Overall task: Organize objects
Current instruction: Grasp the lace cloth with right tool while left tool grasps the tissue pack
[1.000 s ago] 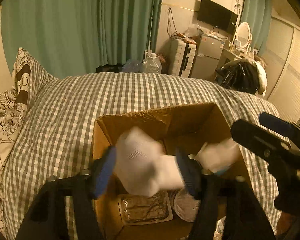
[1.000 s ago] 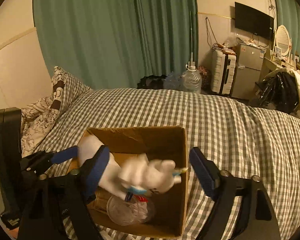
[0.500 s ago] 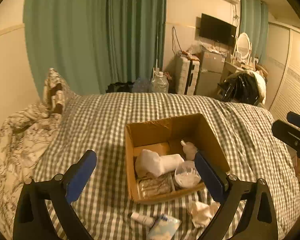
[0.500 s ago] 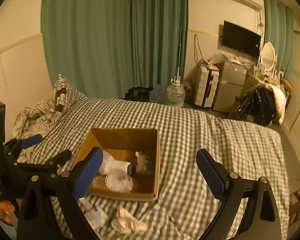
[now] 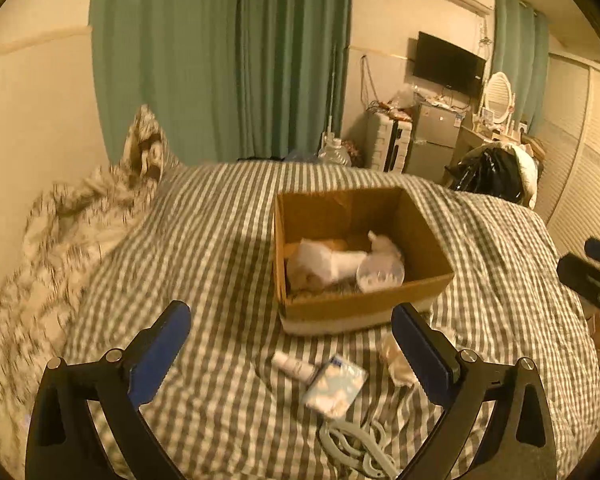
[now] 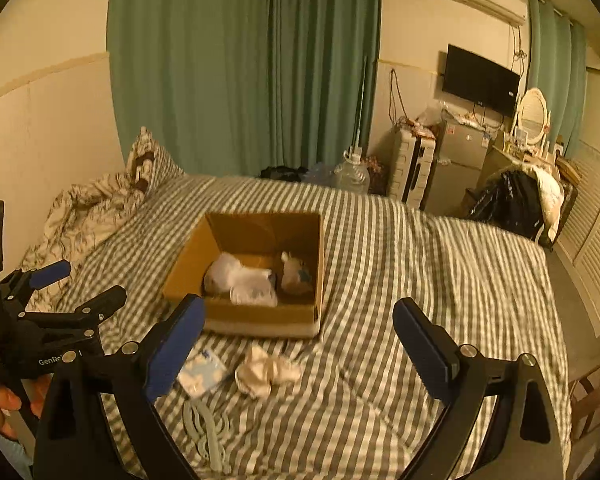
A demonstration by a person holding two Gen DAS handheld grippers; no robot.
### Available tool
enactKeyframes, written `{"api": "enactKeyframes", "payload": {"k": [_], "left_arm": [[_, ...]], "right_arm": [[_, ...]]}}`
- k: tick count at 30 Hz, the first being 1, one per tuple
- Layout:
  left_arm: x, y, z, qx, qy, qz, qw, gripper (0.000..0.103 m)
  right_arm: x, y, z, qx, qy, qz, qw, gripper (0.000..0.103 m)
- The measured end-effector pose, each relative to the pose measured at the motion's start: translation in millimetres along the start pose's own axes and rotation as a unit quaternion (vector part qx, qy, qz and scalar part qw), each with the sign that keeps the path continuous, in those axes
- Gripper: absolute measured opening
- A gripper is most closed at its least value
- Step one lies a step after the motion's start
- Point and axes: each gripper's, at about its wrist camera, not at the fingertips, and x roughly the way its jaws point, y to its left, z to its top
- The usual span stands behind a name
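An open cardboard box sits on the checked bed. It holds a white cloth bundle, a clear plastic container and a small plush toy. In front of it lie a small white tube, a light blue packet, a crumpled cloth and a coiled grey cord. My left gripper is open and empty, back from the box. My right gripper is open and empty, also back from the box.
A patterned quilt and pillow lie at the bed's left by the wall. Green curtains hang behind. A water jug, white cabinet, fridge and chair with dark clothes stand beyond the bed.
Both grippers let go of the white cloth bundle and the plush toy inside the box, then pulled up and back. The box now looks smaller and farther off.
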Motion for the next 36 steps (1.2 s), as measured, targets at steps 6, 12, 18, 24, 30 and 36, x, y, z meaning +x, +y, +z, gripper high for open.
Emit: {"api": "enactKeyframes", "payload": {"k": [6,12,18,24,30,36], "left_arm": [[36.0,4.1,-40.2,-0.018,0.034,0.011,0.9992,0.103],[74.9,-8.2,-77.9,0.006,0.080,0.016,0.9967,0.103],[109.6,-25.1,-105.1,0.036,0.119,0.012,0.9921,0.103],[133.6,-33.3,-115.6,0.042,0.138,0.002,0.9895,0.103],[145.7,-38.9,-120.8,0.055,0.143,-0.013,0.9882,0.101],[143.1,-42.0,-124.6,0.058,0.148,-0.033,0.9866,0.075]], "right_arm": [[52.8,5.6,-42.3,0.009,0.057,-0.003,0.998,0.095],[102.7,10.8,-67.9,0.014,0.101,0.008,0.995,0.095],[140.4,4.8,-81.4,0.028,0.138,0.017,0.990,0.095],[166.8,3.2,-91.0,0.041,0.167,0.037,0.984,0.085],[175.7,9.5,-92.7,0.042,0.180,0.064,0.981,0.060],[173.0,12.1,-91.0,0.043,0.174,0.066,0.982,0.029]]}}
